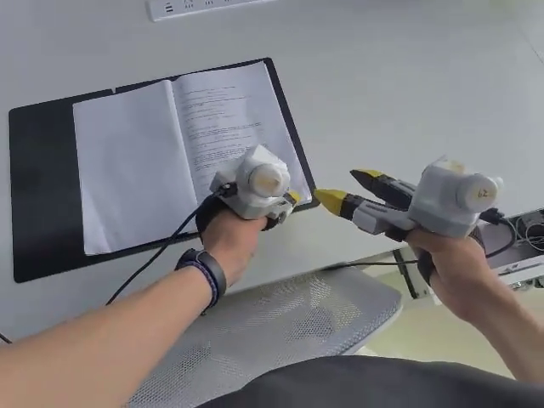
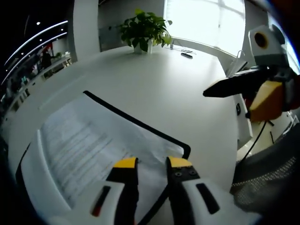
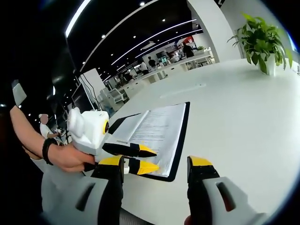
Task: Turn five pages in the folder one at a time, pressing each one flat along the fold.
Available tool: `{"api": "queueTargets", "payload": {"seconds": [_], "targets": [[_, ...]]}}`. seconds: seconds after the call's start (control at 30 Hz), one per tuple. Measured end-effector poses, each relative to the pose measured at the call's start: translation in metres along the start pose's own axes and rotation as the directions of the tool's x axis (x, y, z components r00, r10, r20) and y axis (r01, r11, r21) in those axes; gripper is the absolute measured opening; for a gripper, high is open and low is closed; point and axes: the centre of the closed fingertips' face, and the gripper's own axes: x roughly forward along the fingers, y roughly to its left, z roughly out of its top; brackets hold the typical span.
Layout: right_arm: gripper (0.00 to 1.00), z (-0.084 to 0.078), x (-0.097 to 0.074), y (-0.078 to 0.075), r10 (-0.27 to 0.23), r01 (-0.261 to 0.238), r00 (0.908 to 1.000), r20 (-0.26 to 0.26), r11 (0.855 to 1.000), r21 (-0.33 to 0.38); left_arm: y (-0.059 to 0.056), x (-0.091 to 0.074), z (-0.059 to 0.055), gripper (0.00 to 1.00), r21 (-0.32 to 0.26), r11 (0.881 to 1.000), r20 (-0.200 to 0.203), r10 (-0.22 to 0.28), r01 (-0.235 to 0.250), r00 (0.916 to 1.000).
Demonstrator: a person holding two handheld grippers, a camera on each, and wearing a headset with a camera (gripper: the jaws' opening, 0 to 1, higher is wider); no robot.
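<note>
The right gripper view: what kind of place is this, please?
Probably an open-plan office: rows of desks far behind, long strip lights on the ceiling, and a plant on the large white table.

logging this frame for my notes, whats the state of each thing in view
folder, open, lying flat on the table
left page, blank side up, lying down
right page, printed side up, not lifted
left tool, open by a narrow gap, holding nothing, over the right page's lower corner
right tool, open wide, empty, in the air right of the folder
potted plant, upright
</note>
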Motion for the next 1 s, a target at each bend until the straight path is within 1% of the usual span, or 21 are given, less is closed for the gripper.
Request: {"api": "queueTargets", "payload": {"seconds": [0.03,0.1,0.13,0.2,0.33,0.37,0.43,0.5,0.57,0.6,0.63,0.67,0.73,0.77,0.83,0.93,1.0], "targets": [[0.52,0.0,0.0,-0.001,0.0,0.0,1.0,0.0,1.0,0.003,0.0,0.0,0.0,0.19,-0.003,1.0,0.002,0.006,-0.006,1.0],[0.52,-0.001,-0.001,-0.001,-0.002,0.002,1.0,-0.001,1.0,0.006,0.002,0.0,0.0,0.16,-0.032,0.999,0.003,0.031,-0.03,0.9995],[0.52,-0.002,-0.001,-0.002,-0.003,0.003,1.0,-0.001,1.0,0.008,0.0,0.0,0.0,0.16,-0.027,0.999,0.002,0.033,-0.033,0.9995],[0.52,-0.003,-0.002,-0.003,-0.006,0.006,1.0,-0.001,1.0,0.012,0.0,0.0,0.001,0.16,-0.019,0.999,-0.006,0.047,-0.047,0.9989],[0.52,-0.004,-0.002,-0.003,-0.007,0.007,1.0,-0.004,1.0,0.016,0.002,0.0,0.001,0.15,-0.037,0.998,-0.008,0.054,-0.054,0.9985],[0.52,-0.004,-0.002,-0.003,-0.007,0.007,1.0,-0.004,1.0,0.017,0.0,0.0,0.001,0.14,-0.027,0.998,-0.008,0.052,-0.052,0.9986],[0.52,-0.005,-0.002,-0.004,-0.008,0.008,1.0,-0.005,1.0,0.019,-0.005,0.001,0.002,0.11,0.012,0.999,-0.005,0.045,-0.045,0.999],[0.52,-0.005,-0.001,-0.005,-0.009,0.009,1.0,-0.002,1.0,0.023,-0.007,0.002,0.002,0.09,0.018,0.999,-0.007,0.049,-0.049,0.9988],[0.52,-0.004,-0.001,-0.007,-0.01,0.01,0.9999,0.0,1.0,0.025,-0.004,0.002,0.002,0.09,0.002,0.999,-0.009,0.055,-0.055,0.9985],[0.52,-0.003,-0.001,-0.008,-0.012,0.012,0.9999,0.003,1.0,0.028,-0.007,0.002,0.003,0.11,-0.035,0.999,-0.013,0.036,-0.037,0.9993],[0.52,-0.003,-0.001,-0.008,-0.013,0.013,0.9999,0.005,1.0,0.029,-0.009,0.002,0.003,0.16,-0.039,0.999,-0.014,0.026,-0.026,0.9996],[0.51,-0.003,-0.001,-0.009,-0.012,0.012,0.9999,0.006,0.999,0.03,-0.013,0.002,0.002,0.19,-0.027,1.0,-0.013,0.011,-0.011,0.9999],[0.5,-0.002,-0.001,-0.01,-0.014,0.014,0.9999,0.006,1.0,0.027,-0.016,0.001,0.001,0.22,0.0,1.0,-0.007,0.006,-0.006,1.0],[0.5,-0.002,0.0,-0.011,-0.014,0.014,0.9999,0.005,1.0,0.027,-0.015,0.002,0.001,0.22,0.005,1.0,-0.007,0.009,-0.009,0.9999],[0.49,-0.001,0.0,-0.012,-0.019,0.018,0.9998,0.009,0.999,0.03,-0.012,0.003,0.001,0.21,-0.017,1.0,-0.013,0.022,-0.022,0.9997],[0.49,0.001,0.0,-0.014,-0.021,0.02,0.9997,0.016,0.999,0.035,-0.01,0.004,0.0,0.18,-0.005,0.999,-0.008,0.039,-0.039,0.9992],[0.49,0.0,0.0,-0.015,-0.022,0.021,0.9996,0.017,0.999,0.036,-0.01,0.004,0.001,0.17,-0.008,0.999,-0.004,0.047,-0.047,0.9989]]}}
